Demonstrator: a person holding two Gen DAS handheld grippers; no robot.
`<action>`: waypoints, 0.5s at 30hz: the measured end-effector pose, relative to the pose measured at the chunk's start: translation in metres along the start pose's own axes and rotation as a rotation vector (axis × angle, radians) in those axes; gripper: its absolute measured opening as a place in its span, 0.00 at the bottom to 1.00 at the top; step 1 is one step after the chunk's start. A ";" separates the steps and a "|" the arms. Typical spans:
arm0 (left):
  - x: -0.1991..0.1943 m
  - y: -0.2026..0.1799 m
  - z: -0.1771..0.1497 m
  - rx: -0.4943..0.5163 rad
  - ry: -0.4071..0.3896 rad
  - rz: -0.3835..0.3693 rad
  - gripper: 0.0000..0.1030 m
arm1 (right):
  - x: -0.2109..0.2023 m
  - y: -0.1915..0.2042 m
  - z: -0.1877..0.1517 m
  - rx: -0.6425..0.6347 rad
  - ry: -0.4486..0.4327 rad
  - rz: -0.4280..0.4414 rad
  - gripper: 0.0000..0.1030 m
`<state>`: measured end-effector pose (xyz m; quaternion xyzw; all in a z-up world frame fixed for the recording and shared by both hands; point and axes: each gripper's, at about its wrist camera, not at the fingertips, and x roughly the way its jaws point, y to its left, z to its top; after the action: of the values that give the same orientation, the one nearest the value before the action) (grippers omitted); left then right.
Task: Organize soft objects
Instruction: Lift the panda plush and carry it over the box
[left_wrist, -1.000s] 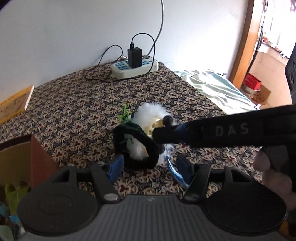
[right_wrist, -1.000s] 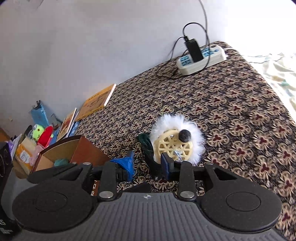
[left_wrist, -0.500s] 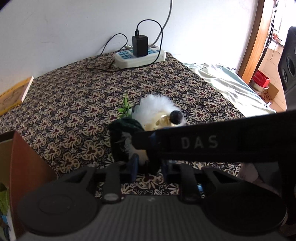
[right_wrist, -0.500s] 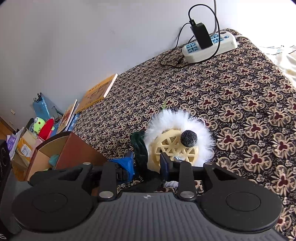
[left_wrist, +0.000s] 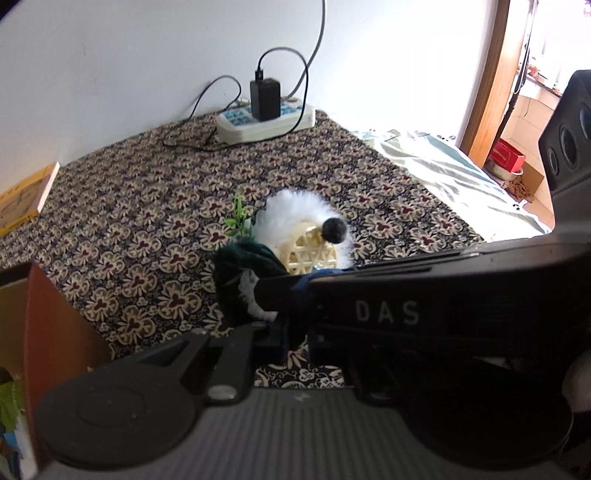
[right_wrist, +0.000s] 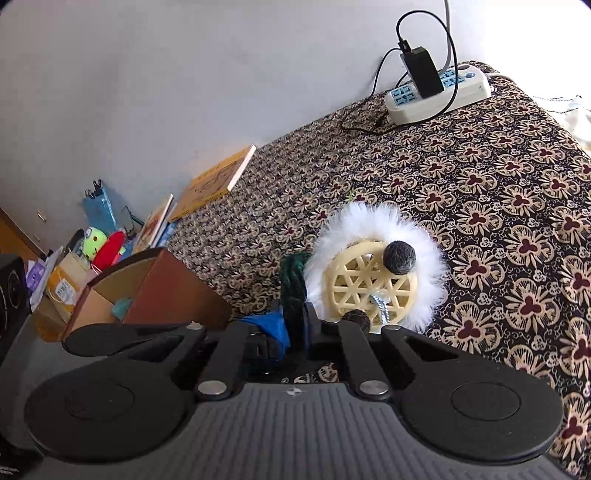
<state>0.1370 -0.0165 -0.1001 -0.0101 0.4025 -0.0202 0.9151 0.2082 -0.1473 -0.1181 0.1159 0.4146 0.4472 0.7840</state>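
Both grippers, left (left_wrist: 282, 326) and right (right_wrist: 295, 328), have closed, pinching the green scrunchie (right_wrist: 293, 286) between their jaws

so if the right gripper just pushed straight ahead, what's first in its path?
The right gripper is already closed on the dark green fuzzy ring; next, probably the white fluffy toy right behind it.

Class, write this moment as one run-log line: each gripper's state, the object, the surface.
left gripper: shut on dark green scrunchie | right gripper: shut on same scrunchie | white fluffy toy: beside it | surface: patterned bedcover
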 end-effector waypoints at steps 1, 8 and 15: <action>-0.005 0.000 0.000 0.004 -0.009 -0.002 0.05 | -0.003 0.003 0.000 -0.003 -0.008 0.002 0.00; -0.051 0.009 0.000 -0.007 -0.096 -0.037 0.05 | -0.030 0.031 0.002 -0.016 -0.068 0.041 0.00; -0.108 0.032 -0.002 -0.031 -0.207 -0.049 0.04 | -0.047 0.072 0.009 -0.041 -0.140 0.120 0.00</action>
<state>0.0633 0.0200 -0.0234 -0.0360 0.3059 -0.0353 0.9507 0.1594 -0.1418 -0.0465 0.1557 0.3419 0.4925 0.7850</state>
